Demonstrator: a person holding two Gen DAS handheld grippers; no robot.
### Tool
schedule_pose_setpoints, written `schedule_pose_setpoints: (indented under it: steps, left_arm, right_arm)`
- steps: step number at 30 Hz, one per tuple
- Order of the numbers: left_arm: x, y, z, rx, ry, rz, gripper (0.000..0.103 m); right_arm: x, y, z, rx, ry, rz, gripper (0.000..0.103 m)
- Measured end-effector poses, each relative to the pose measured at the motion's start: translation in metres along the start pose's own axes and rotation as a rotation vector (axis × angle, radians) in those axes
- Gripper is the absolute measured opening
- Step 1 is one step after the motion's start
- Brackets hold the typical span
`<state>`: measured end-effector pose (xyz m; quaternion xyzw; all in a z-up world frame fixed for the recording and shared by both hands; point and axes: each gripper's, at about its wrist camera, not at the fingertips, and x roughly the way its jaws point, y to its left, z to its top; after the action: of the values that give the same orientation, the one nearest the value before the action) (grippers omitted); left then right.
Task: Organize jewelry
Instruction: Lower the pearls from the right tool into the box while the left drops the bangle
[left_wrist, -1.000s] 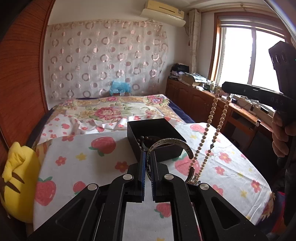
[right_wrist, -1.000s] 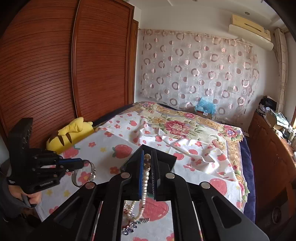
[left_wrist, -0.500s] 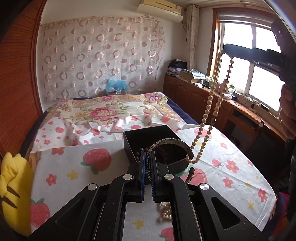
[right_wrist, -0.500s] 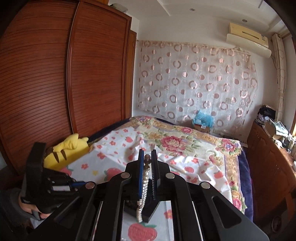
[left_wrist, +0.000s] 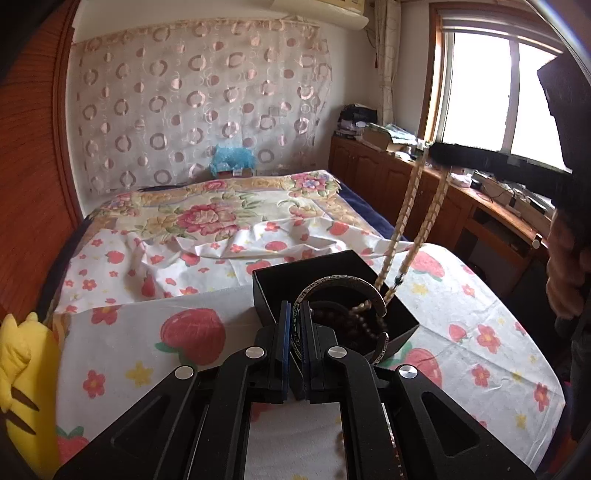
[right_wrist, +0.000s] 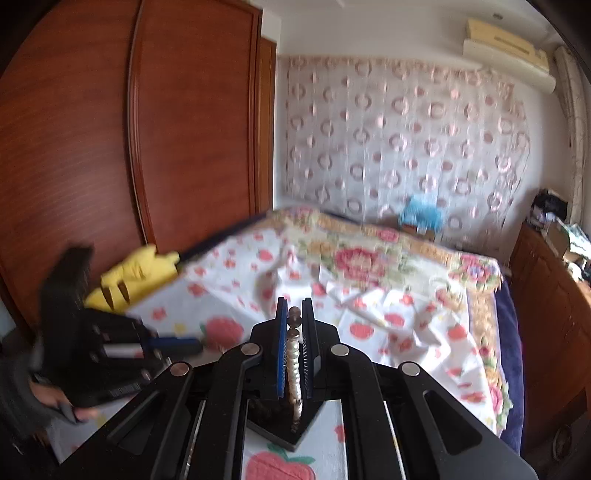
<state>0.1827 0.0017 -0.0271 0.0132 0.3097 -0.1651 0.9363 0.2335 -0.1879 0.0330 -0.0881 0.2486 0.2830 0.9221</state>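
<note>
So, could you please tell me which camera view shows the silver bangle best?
The left wrist view: the silver bangle sits clamped in the left claw, arching over the black box. The right wrist view is blurred; the bangle cannot be made out there.

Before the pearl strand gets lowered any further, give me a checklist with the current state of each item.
1. Right gripper shut on the pearl necklace: ok.
2. Necklace's lower end hangs over the open black box: ok.
3. Left gripper shut on the silver bangle: ok.
4. Bangle clear of the necklace's path: not ok, it arches over the box opening.
5. Room left in the box beside the dark bead bracelet: cannot tell.
</note>
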Motion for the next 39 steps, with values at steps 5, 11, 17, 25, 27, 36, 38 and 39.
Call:
schedule_pose_setpoints:
  steps: [5, 11, 17, 25, 27, 36, 38, 39]
  left_arm:
    - [0.014, -0.003, 0.005, 0.016, 0.019, 0.001, 0.004]
    - [0.028, -0.005, 0.006, 0.025, 0.045, -0.002, 0.004]
    - [0.041, -0.009, 0.008, 0.042, 0.069, -0.002, 0.004]
    - [0.060, -0.016, 0.010, 0.061, 0.101, -0.005, 0.005]
    - [0.061, -0.017, 0.010, 0.060, 0.107, -0.011, 0.006]
    - [0.038, -0.024, 0.008, 0.053, 0.079, -0.020, 0.008]
    - [0.028, -0.025, 0.006, 0.051, 0.068, -0.024, 0.014]
    - [0.023, -0.026, 0.004, 0.051, 0.063, -0.026, 0.014]
  right_arm:
    - [0.048, -0.005, -0.037, 0.023, 0.119, 0.011, 0.009]
    - [0.079, -0.012, -0.061, 0.071, 0.182, 0.049, 0.010]
    - [0.081, -0.019, -0.071, 0.083, 0.178, 0.028, 0.025]
    - [0.071, -0.032, -0.075, 0.100, 0.169, -0.001, 0.025]
    - [0.070, -0.032, -0.076, 0.102, 0.166, 0.001, 0.025]
    - [0.054, -0.025, -0.081, 0.105, 0.156, -0.006, 0.025]
    - [0.048, -0.020, -0.083, 0.108, 0.150, -0.011, 0.025]
    - [0.045, -0.019, -0.084, 0.110, 0.148, -0.011, 0.025]
